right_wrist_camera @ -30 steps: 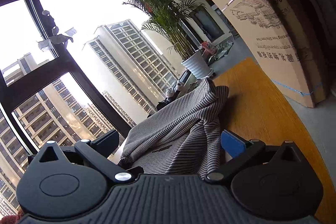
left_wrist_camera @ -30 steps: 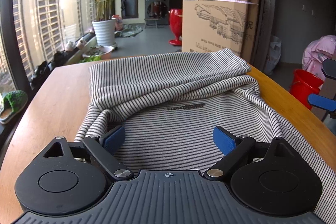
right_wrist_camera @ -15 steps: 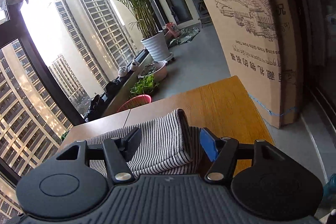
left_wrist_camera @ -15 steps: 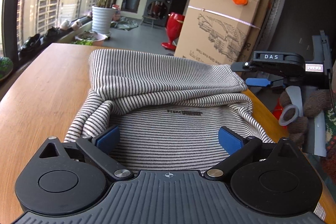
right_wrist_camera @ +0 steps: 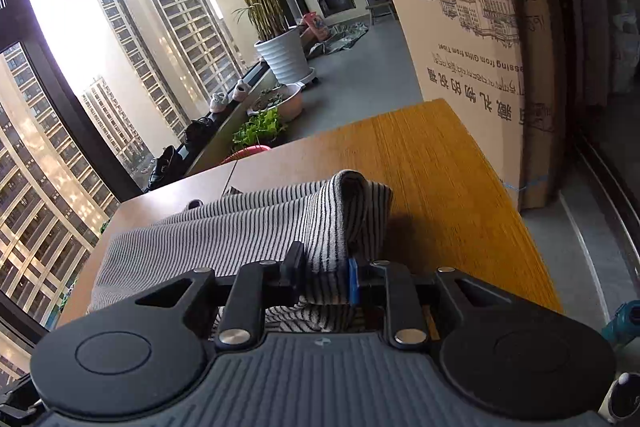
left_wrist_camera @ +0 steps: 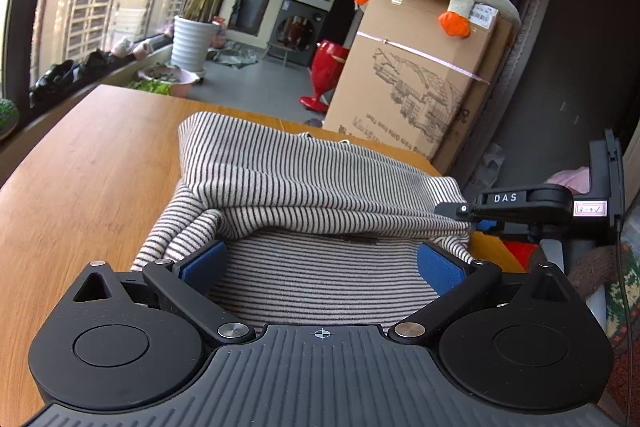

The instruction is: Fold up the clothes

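Lying on the wooden worktop (left_wrist_camera: 92, 163) toward its right edge, the striped garment (left_wrist_camera: 320, 183) has one layer doubled back over another, so it is part folded. The right gripper (right_wrist_camera: 326, 277) has its jaws clamped on the thick roll at the right end. The left gripper (left_wrist_camera: 318, 263) hovers with jaws apart over the near hem. Squaring and further folds likely remain.

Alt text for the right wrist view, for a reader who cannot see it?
The right gripper is shut on a folded edge of a striped shirt lying on a wooden table. Beyond stand a cardboard box and a potted palm.
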Action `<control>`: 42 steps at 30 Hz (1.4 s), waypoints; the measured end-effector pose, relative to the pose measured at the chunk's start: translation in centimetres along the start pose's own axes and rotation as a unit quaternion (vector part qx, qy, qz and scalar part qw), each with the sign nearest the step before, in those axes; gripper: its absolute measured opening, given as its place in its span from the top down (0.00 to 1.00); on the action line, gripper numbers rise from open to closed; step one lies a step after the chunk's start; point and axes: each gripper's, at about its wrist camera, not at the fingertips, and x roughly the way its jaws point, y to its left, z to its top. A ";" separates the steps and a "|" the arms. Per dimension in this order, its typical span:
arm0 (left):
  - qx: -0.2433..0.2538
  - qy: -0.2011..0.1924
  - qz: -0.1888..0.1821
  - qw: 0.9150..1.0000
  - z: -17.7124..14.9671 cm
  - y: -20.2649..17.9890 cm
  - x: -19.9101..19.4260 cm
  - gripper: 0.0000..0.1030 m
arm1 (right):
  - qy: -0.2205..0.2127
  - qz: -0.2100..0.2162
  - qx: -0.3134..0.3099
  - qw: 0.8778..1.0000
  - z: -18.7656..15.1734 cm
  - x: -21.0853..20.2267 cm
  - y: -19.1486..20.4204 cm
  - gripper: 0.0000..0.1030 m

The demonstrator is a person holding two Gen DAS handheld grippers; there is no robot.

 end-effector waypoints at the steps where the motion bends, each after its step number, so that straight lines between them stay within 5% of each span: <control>1: 0.011 -0.007 0.001 1.000 0.6 -0.3 -0.1 0.00 | 0.003 -0.004 0.004 1.000 -0.7 0.2 -0.5 0.79; 5: 0.034 -0.032 -0.019 0.999 3.7 -1.1 0.8 0.00 | 0.007 -0.004 -0.005 1.000 -0.4 -0.1 -0.4 0.74; 8: 0.043 -0.012 -0.005 0.999 4.9 -1.0 3.9 0.00 | -0.005 -0.009 -0.028 1.000 0.1 -1.0 0.2 0.72; 11: 0.027 0.043 0.038 0.998 4.1 0.3 7.3 0.00 | -0.021 -0.012 -0.050 0.998 0.8 -2.0 0.9 0.71; 20: 0.049 0.045 0.045 0.997 3.3 0.1 7.7 0.00 | -0.035 0.040 -0.111 0.992 3.7 -2.1 4.9 0.72; 24: 0.045 0.040 0.049 0.997 2.8 0.7 6.7 0.00 | 0.036 0.030 -0.093 0.995 2.1 2.0 4.9 0.71; 36: 0.009 0.023 0.025 0.999 2.4 2.3 5.6 0.00 | 0.025 0.062 -0.130 0.989 6.4 5.7 10.3 0.67; 42: 0.002 0.021 0.018 1.000 2.3 2.6 5.4 0.00 | 0.096 0.041 -0.126 0.986 5.9 11.7 10.2 0.59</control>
